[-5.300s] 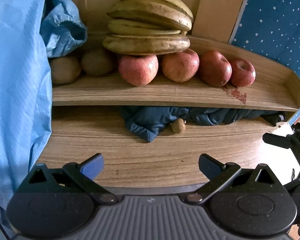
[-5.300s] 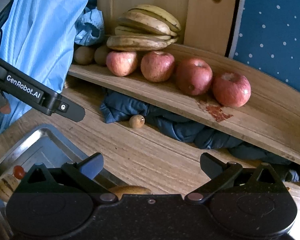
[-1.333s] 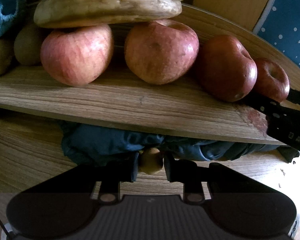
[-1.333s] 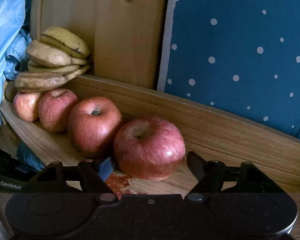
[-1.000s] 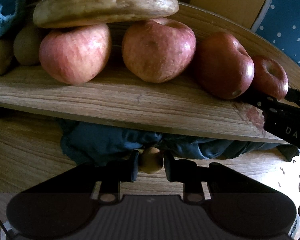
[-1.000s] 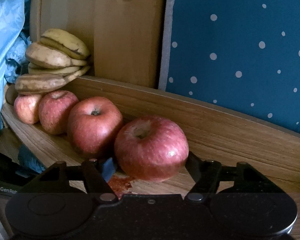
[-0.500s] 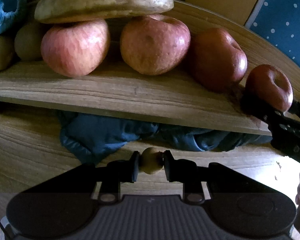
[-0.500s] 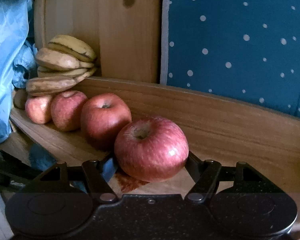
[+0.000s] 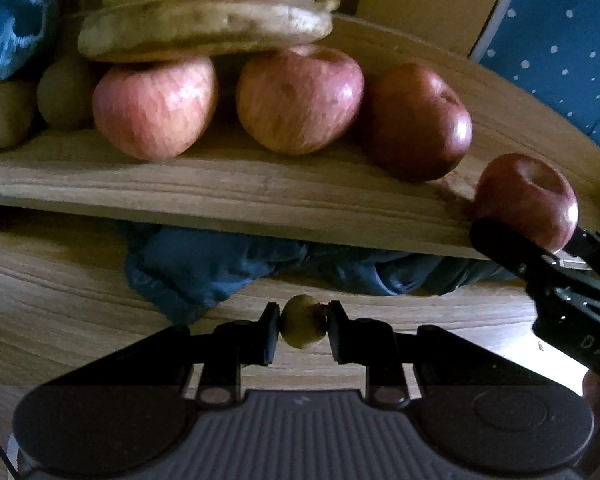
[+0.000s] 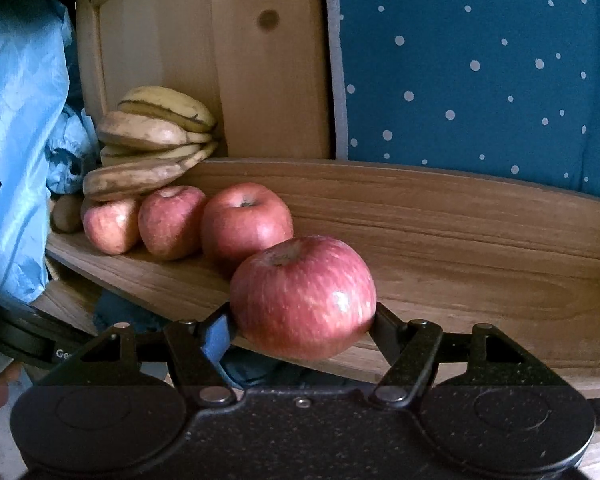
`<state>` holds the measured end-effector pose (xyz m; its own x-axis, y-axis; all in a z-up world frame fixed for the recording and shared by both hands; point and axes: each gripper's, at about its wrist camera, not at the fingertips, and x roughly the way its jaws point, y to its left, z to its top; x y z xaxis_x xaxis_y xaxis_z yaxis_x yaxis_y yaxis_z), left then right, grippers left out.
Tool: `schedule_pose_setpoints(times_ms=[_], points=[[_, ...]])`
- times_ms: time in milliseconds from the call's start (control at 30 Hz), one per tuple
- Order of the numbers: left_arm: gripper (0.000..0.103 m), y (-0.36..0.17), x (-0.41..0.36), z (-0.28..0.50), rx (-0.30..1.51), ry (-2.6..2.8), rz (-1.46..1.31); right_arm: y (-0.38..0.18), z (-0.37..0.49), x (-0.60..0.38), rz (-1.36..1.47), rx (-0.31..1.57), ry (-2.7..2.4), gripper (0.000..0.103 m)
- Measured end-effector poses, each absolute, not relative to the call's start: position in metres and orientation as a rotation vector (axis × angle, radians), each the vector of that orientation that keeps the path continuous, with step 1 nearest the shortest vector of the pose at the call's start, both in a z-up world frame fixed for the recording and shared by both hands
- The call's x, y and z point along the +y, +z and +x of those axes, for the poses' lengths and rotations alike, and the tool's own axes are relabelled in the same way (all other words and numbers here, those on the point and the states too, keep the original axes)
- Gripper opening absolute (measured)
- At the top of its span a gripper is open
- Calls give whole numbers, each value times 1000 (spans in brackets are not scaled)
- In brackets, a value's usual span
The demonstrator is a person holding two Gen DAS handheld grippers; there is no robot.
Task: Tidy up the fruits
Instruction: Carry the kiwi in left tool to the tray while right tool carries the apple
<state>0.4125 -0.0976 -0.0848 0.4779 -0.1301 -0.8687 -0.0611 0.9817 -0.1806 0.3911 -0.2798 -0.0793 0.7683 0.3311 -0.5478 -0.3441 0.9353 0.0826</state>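
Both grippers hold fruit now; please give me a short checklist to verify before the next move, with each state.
1. Right gripper clamps the red apple on both sides: ok.
2. Apple lifted off the wooden shelf: cannot tell.
3. Left gripper pinches the small brown fruit: ok.
4. Three apples remain in a row on the shelf: ok.
5. Bananas rest stacked on the apples: ok.
6. Drop-off place visible: not ok.

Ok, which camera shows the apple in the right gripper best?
The right wrist view: the apple sits central between the right gripper. The left wrist view shows it only at the right edge, partly hidden.
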Motion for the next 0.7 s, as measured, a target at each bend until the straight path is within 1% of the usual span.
schedule_pose_setpoints(times_ms=[400, 700], points=[[28, -82, -92, 403, 1054, -35, -210, -84, 406, -270, -10, 573, 369, 72], [28, -76, -93, 396, 1038, -29, -215, -86, 394, -277, 81, 551, 411, 72]])
